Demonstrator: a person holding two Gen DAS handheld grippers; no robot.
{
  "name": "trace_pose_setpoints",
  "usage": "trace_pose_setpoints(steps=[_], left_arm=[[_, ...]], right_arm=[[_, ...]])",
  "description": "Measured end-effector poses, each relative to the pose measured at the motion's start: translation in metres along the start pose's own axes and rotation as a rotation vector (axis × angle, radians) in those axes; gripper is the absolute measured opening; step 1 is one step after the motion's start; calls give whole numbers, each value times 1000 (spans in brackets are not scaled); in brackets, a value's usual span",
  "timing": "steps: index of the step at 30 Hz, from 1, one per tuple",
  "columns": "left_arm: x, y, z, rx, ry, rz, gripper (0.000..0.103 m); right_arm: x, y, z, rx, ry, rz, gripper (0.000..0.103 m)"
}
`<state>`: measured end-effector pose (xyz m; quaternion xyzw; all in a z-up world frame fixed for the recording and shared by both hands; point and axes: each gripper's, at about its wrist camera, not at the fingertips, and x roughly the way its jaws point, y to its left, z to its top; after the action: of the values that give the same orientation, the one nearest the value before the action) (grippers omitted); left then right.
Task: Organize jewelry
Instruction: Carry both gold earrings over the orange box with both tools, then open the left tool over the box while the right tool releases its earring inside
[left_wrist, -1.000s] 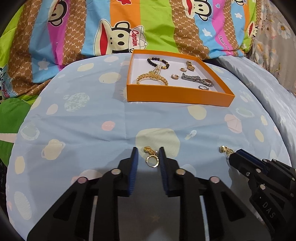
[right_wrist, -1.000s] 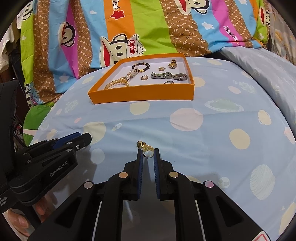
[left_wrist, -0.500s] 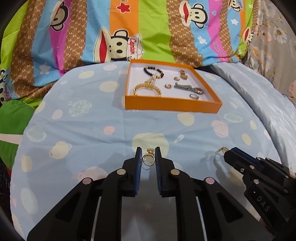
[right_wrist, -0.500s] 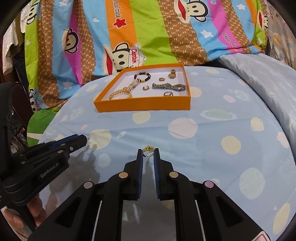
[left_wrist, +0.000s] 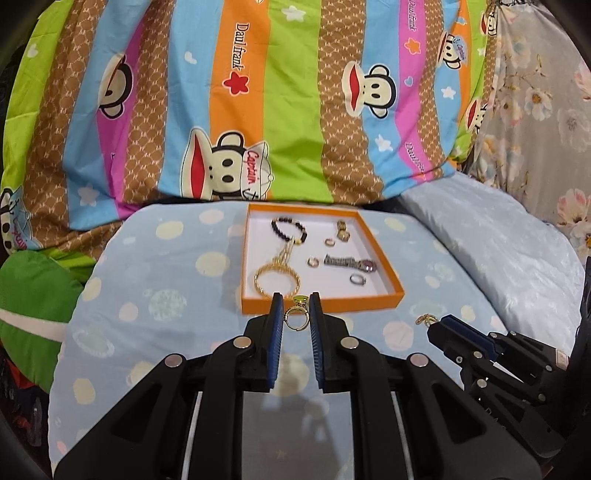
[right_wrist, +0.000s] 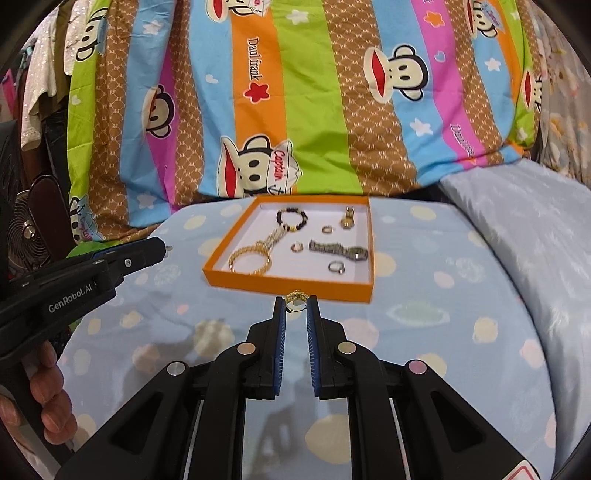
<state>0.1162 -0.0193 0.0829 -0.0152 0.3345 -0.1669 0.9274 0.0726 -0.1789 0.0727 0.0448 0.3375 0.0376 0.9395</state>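
Matt black plastic is seen on the left gripper and the right gripper, with ribbed blue pads. Each ring is of shiny gold metal. The box looks like smooth orange card. The bedsheet is soft matt cloth.

striped monkey-print blanket behind | blue dotted sheet below | floral cloth right

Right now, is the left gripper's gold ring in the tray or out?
Out: the gold ring sits pinched in the left gripper, short of the orange tray.
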Motion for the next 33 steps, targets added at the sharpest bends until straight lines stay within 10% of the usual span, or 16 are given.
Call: trace_pose_setpoints(steps=[17, 33], left_arm=[[63, 34, 88, 1, -53, 40, 14], [202, 25, 91, 15, 121, 37, 14]], right_arm=[[75, -26, 86, 25, -5, 48, 10], [190, -43, 102, 63, 136, 50, 10]])
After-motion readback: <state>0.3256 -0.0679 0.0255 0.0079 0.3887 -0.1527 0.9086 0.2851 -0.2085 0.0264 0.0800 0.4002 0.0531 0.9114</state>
